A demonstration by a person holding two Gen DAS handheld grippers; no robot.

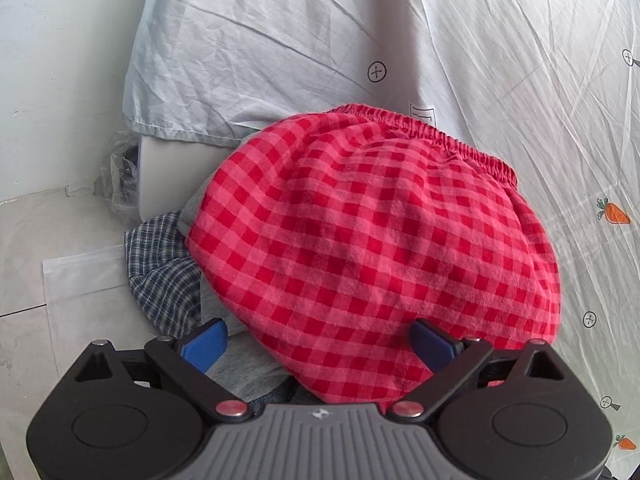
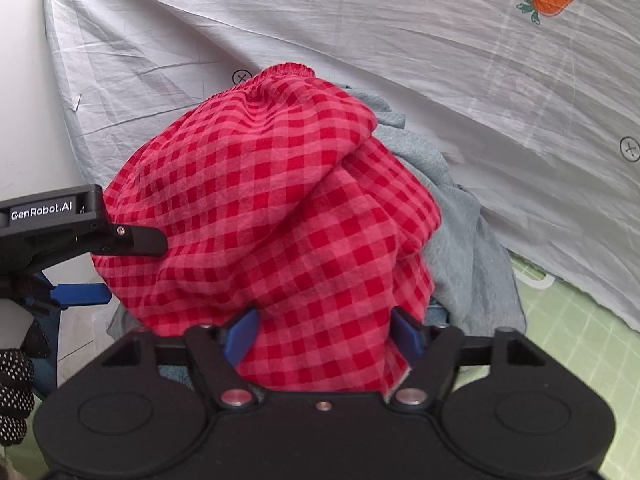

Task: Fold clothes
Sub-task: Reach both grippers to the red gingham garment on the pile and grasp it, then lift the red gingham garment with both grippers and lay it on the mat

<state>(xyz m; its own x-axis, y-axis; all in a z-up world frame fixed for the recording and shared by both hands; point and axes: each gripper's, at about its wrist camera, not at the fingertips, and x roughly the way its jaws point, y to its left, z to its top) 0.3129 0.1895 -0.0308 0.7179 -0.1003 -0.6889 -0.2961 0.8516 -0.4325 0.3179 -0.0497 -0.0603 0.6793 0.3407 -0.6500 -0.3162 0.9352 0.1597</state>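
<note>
A red checked garment with an elastic waistband (image 1: 372,232) lies spread over a heap of clothes; it also shows in the right wrist view (image 2: 272,216). My left gripper (image 1: 318,344) is open, its blue fingers (image 1: 204,344) at the garment's near edge, the right one against the cloth. In the right wrist view the left gripper (image 2: 92,264) sits at the garment's left side. My right gripper (image 2: 324,336) is open, with the garment's near edge lying between its blue fingers (image 2: 240,338).
A white bedsheet (image 2: 360,40) with carrot prints covers the surface. A white pillow (image 1: 248,60) lies beyond the heap. A dark plaid garment (image 1: 160,276) and grey cloth (image 1: 240,368) lie under the red one. A pale blue towel (image 2: 464,240) lies right. A green mat (image 2: 580,340) shows lower right.
</note>
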